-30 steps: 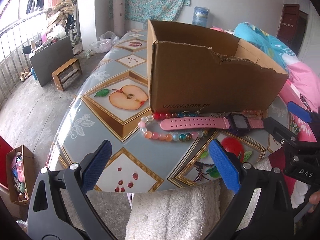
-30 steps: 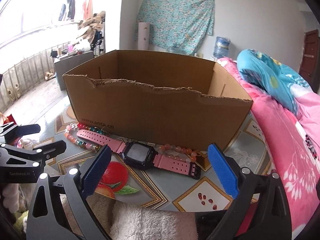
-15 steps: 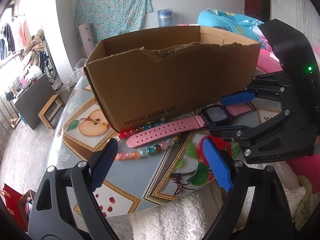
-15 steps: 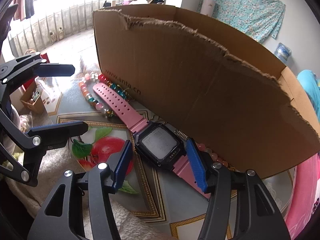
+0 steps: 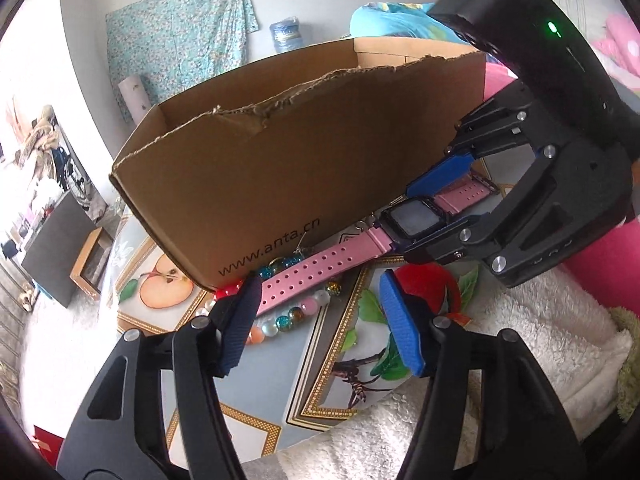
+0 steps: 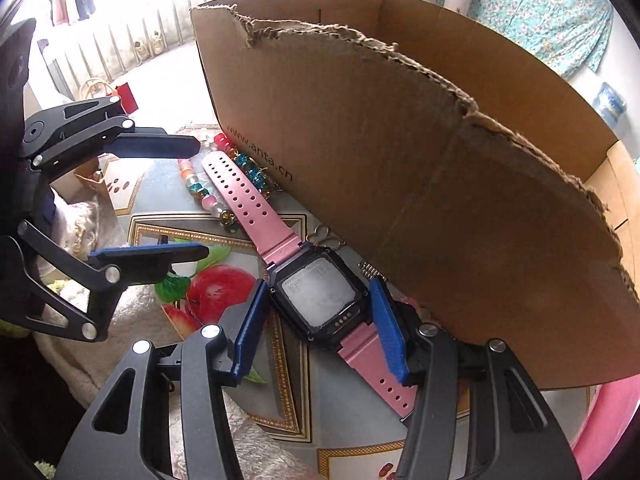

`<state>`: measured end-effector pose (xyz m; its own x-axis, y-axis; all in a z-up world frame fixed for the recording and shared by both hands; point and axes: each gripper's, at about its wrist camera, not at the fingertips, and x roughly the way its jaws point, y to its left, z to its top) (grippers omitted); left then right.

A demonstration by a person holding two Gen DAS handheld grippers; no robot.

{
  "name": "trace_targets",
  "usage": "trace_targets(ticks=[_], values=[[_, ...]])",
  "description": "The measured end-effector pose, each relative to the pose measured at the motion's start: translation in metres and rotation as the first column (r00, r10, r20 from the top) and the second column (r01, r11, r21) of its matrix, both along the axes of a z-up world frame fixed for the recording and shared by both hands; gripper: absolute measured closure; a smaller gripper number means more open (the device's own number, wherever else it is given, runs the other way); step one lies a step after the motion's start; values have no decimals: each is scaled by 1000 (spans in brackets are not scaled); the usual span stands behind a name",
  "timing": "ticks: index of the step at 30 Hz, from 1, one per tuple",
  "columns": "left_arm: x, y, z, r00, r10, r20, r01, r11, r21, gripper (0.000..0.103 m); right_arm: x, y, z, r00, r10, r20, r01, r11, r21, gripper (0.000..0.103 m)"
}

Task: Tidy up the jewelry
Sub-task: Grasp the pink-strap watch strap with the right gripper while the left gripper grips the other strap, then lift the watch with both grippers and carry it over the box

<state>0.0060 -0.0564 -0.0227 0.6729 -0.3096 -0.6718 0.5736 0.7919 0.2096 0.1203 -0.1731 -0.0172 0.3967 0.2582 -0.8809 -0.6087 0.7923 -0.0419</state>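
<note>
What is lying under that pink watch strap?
A string of coloured beads runs under the pink watch strap on the table; the covered stretch stays hidden.

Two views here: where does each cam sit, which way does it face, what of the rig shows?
Left wrist: on the left gripper, looking down over the watch strap and beads toward the box; right gripper shows, closing around the watch.
Right wrist: on the right gripper, looking down at the watch face; left gripper shows, also closing.
Shared: watch, beads, box, table.
</note>
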Motion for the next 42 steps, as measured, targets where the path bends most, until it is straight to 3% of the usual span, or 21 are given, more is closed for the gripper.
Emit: trace_targets(ticks=[7,13,15,23,28,32,36,42], values=[[-6,-29,-11,993,-88,73,76,985,154,45,24,-28,9,992,4,-128,10,994,110,53],[-3,-52,-15,987,-138,85,118,971,207,66,43,-52,15,981,14,-193,23,981,190,53],[0,-55,-16,988,-141,70,125,973,195,79,43,-59,16,982,17,-190,23,978,205,53],[23,-43,-4,992,-128,2,127,986,110,91,11,-72,31,998,-50,-44,57,987,151,52],[39,-37,3,990,-128,-57,132,990,59,93,-13,-86,35,989,-122,87,119,992,42,52],[53,-28,5,988,-128,-85,132,990,44,94,-27,-86,32,975,-114,188,129,989,-68,62],[65,-20,6,987,-118,-107,122,992,25,95,-37,-81,22,963,-85,256,136,973,-189,79],[57,-25,3,987,-116,-109,119,993,22,95,-43,-70,17,948,-108,299,177,960,-216,91]])
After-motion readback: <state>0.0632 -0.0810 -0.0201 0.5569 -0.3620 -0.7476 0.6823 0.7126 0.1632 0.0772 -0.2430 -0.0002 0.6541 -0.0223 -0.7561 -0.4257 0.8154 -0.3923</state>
